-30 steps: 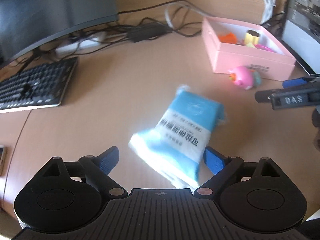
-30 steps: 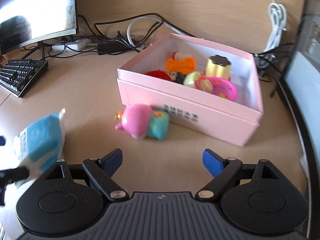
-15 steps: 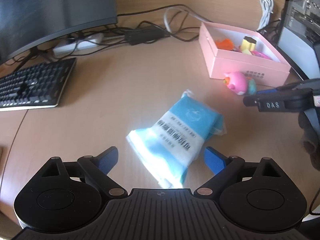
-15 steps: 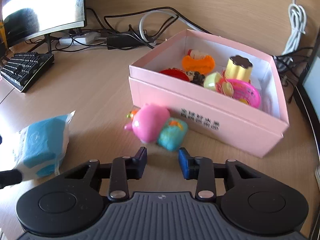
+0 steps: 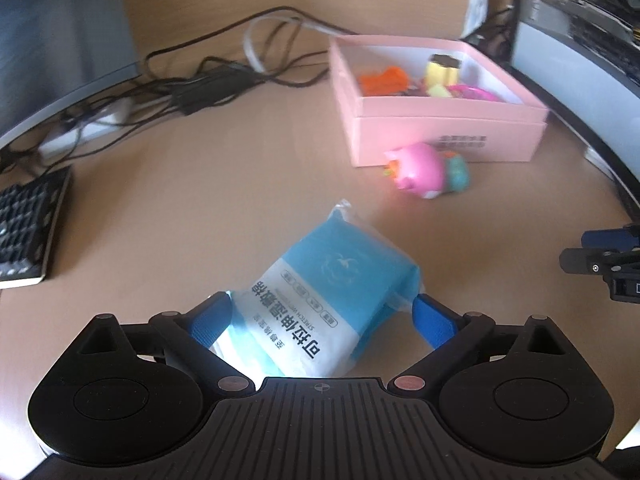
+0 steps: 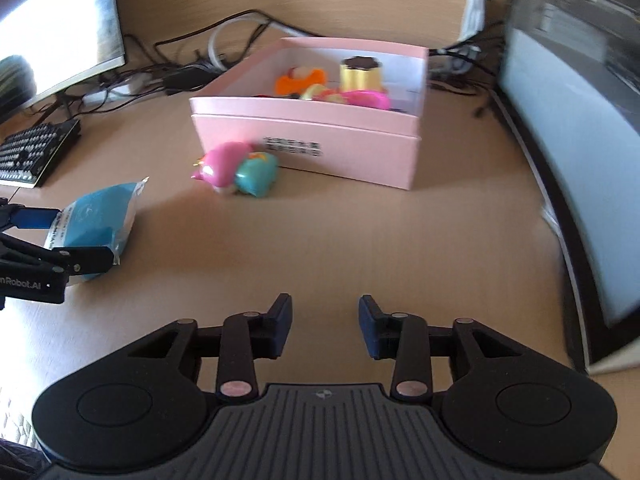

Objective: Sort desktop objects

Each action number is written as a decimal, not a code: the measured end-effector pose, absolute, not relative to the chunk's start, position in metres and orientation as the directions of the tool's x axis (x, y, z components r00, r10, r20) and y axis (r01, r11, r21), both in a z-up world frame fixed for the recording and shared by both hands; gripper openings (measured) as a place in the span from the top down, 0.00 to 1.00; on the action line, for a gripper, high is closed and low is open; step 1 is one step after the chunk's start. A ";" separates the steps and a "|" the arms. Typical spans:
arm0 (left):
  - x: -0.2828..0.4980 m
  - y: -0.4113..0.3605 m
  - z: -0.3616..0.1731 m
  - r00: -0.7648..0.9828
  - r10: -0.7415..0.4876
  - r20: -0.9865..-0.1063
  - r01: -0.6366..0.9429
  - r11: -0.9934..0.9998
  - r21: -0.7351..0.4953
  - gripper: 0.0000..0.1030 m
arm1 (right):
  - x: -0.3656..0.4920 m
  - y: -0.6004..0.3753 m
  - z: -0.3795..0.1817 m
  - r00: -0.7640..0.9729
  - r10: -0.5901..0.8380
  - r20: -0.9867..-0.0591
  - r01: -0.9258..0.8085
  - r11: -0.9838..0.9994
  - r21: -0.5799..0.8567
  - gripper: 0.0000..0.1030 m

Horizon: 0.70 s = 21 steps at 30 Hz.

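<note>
Left tongs (image 5: 322, 318) are straddling the blue packet (image 5: 332, 300), spread wide; right tongs (image 6: 325, 330), half-closed and empty, are hovering well apart.

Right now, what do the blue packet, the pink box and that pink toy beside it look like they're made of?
Blue packet: thin glossy plastic film, going by the clear crinkled end seal and the glare; the contents look soft.
Pink box: matte cardboard or paperboard, with flat straight walls, a white inside and a printed label.
Pink toy: smooth, slightly shiny, probably moulded plastic or vinyl; the blur leaves it open.
</note>
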State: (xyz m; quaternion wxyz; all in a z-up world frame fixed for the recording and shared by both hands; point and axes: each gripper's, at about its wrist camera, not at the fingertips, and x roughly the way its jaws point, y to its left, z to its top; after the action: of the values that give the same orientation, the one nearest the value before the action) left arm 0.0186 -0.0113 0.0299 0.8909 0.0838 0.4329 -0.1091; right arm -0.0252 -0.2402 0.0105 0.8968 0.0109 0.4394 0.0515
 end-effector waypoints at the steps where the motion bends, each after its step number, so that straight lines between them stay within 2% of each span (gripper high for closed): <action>1: 0.019 -0.015 0.030 0.599 -0.134 -0.789 0.281 0.958 0.051 0.03 | -0.028 -0.243 0.011 0.613 0.094 -0.784 -0.069 0.995 0.066 0.58; 10: 0.008 -0.035 0.035 0.586 -0.219 -0.780 0.358 0.934 0.007 0.03 | -0.034 -0.244 0.021 0.650 0.050 -0.758 -0.053 0.998 0.020 0.46; 18: -0.006 -0.006 0.047 0.609 -0.148 -0.779 0.251 0.968 0.012 0.03 | 0.005 -0.210 0.030 0.681 0.140 -0.719 -0.158 0.987 0.043 0.32; 20: -0.008 0.002 0.049 0.611 -0.114 -0.783 0.211 0.977 0.022 0.03 | 0.023 -0.199 0.031 0.686 0.167 -0.708 -0.170 0.983 0.068 0.20; 21: -0.008 0.005 0.050 0.613 -0.097 -0.784 0.193 0.981 0.029 0.03 | 0.033 -0.193 0.031 0.688 0.178 -0.704 -0.173 0.982 0.079 0.17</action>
State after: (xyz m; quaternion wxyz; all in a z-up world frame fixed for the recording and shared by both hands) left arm -0.0079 0.0052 0.0504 0.8963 0.0555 0.4324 -0.0809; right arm 0.0325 -0.1926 0.0312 0.9186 0.0030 0.3836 0.0955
